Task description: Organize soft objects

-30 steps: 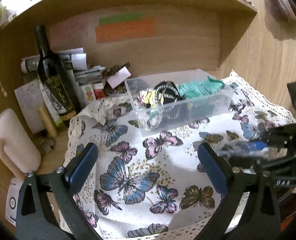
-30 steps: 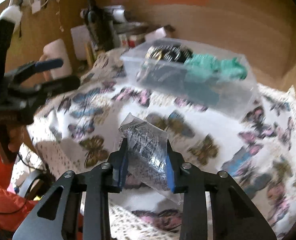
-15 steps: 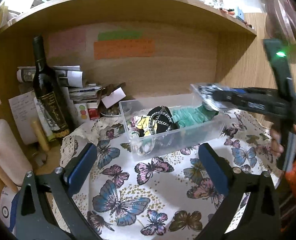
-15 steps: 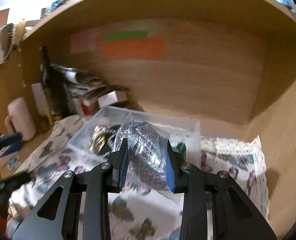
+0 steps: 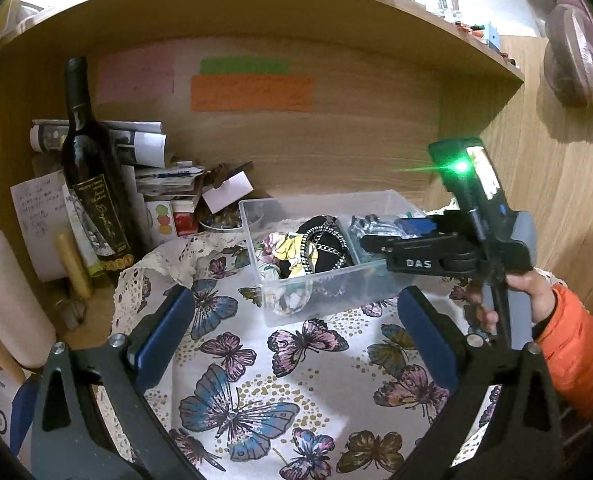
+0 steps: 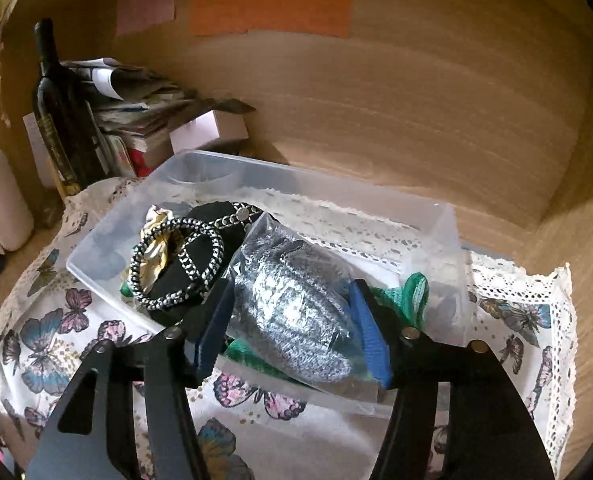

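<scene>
Bagged grey knit [image 6: 292, 304]: found lying in clear bin [image 6: 452, 240] atop green fabric [image 6: 412, 292], between right gripper [image 6: 292, 326] jaws, parted and seemingly not squeezing. Judged best to back out toward 6 o'clock without snagging plastic. Saw left gripper [image 5: 296, 332] spread wide, empty, above butterfly cloth [image 5: 256, 400]. Read "DAS" [image 5: 418, 263] on right tool; could not read wine bottle [image 5: 92, 184] label at 9 o'clock.

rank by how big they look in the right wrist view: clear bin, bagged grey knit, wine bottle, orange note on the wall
1. clear bin
2. bagged grey knit, though it sits nearest the camera, between the right gripper fingers, which inflates it
3-4. orange note and wine bottle: too alike to rank; both are farther back
</scene>
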